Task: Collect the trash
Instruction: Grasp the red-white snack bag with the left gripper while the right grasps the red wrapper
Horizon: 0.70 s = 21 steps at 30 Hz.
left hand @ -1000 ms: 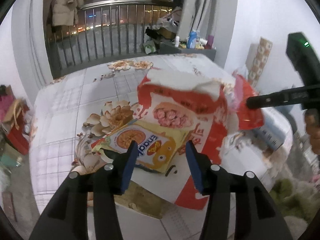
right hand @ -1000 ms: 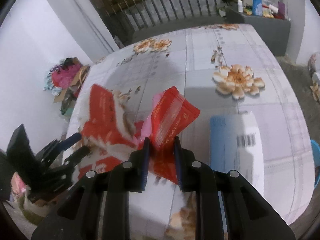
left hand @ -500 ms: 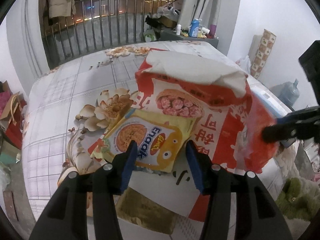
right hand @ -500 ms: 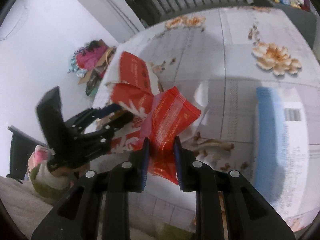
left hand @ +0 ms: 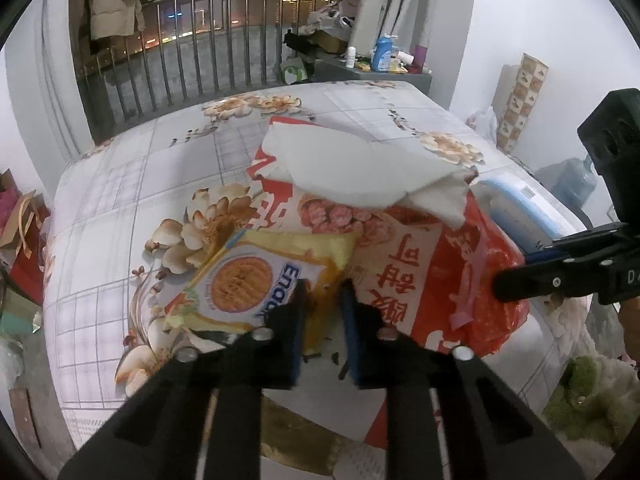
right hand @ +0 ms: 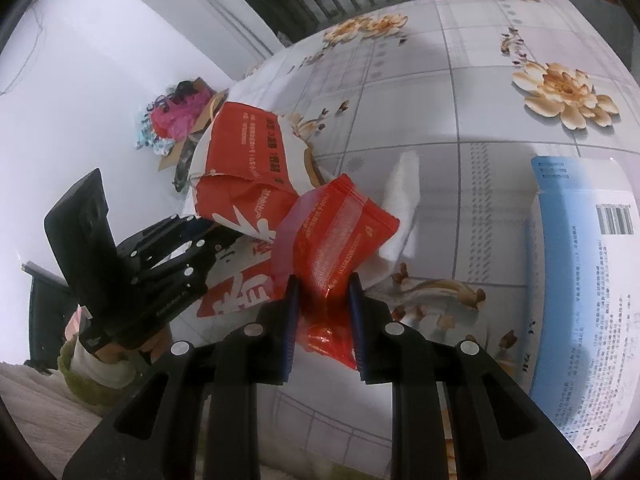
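Observation:
My left gripper (left hand: 323, 300) is shut on the corner of a yellow snack wrapper (left hand: 256, 276) that lies on a large red and white bag (left hand: 404, 264) on the table. My right gripper (right hand: 323, 300) is shut on a small red wrapper (right hand: 336, 236) and holds it over the near end of the big bag (right hand: 240, 168). The right gripper also shows at the right in the left wrist view (left hand: 520, 276), holding the red wrapper (left hand: 494, 292). The left gripper shows at the left in the right wrist view (right hand: 192, 236).
The table has a floral cloth (left hand: 168, 184). A blue and white tissue pack (right hand: 584, 272) lies to the right of the bag. A white tissue (right hand: 404, 204) lies behind the red wrapper. A metal railing (left hand: 200, 68) stands beyond the table, and bags (right hand: 176, 120) lie on the floor.
My left gripper has closed from open onto the yellow wrapper. My right gripper has brought the red wrapper closer to the big bag's near edge.

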Available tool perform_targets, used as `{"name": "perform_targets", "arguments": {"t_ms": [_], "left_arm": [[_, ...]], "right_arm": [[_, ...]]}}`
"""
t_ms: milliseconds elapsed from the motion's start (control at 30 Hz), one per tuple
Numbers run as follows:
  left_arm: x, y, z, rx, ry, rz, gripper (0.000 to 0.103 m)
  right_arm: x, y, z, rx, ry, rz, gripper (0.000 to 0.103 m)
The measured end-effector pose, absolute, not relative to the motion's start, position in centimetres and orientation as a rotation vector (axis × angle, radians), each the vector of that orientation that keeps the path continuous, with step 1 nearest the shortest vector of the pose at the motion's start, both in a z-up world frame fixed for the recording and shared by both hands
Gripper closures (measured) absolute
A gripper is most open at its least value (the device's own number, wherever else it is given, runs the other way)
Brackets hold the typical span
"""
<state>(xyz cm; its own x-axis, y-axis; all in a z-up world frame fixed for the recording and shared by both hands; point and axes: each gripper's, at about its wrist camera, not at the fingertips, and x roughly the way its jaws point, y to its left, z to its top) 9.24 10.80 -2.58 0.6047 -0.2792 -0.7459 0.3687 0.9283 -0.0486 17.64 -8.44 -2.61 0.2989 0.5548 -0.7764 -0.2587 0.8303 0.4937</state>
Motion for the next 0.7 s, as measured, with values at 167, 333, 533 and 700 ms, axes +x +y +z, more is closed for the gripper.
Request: {"name": "perform_targets", "arguments": {"t_ms": [167, 333, 533, 700], "left_arm": [[9.1, 11.1, -2.0, 0.11, 0.826, -0.367, 0.097], [8.7, 12.3, -0.6, 0.077, 0.79, -0.332, 0.097], [8.3, 14.0, 1.9, 0.033, 0.736, -0.282, 0.098], [8.0, 14.9, 4.4, 0.009, 0.67, -0.263, 0.098]], "right_arm": [[17.1, -8.9, -1.9, 0.3, 1.123, 0.549, 0.081], [16.5, -9.8, -1.2, 0.313, 1.099, 0.545, 0.081], [15.6, -10.8, -0.3, 0.323, 1.071, 0.539, 0.081], [14.8, -11.6, 0.6, 0.334, 1.044, 0.533, 0.081]]}}
